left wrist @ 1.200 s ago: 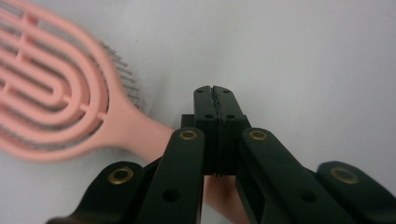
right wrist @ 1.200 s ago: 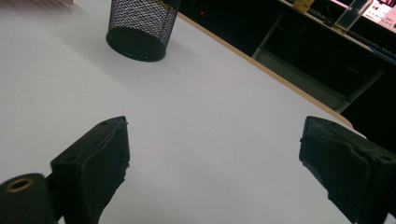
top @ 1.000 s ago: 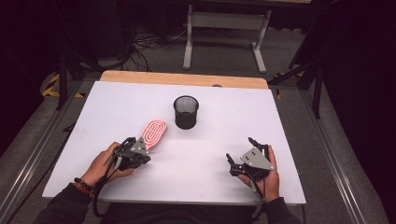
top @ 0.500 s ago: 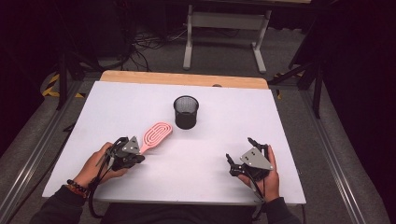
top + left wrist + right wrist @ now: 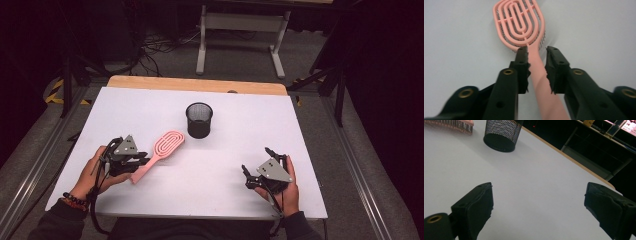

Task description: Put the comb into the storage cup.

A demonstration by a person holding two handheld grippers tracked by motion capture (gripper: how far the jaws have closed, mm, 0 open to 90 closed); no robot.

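Desk [image 5: 150, 107]: white top, carrying everything here.
Mesh cup [image 5: 199, 120]: black, upright mid-desk; inside looks empty as far as can be seen.
Pink hairbrush [image 5: 161, 151]: flat on the desk, head near the cup, apart.
Left hand-held gripper [image 5: 536, 62]: jaws just been opening, straddling the brush handle, a gap on one side.
Right hand-held gripper [image 5: 537, 202]: jaws wide apart, nothing between.

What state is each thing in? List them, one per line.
Brush: lying flat on the table, handle between the left gripper's jaws.
Left gripper: jaws have just been opening; a gap shows on each side of the handle, so no grip.
Right gripper: jaws wide open, nothing between them, near the table's front edge.
Mesh cup: upright, standing apart from the brush; what is inside cannot be told.
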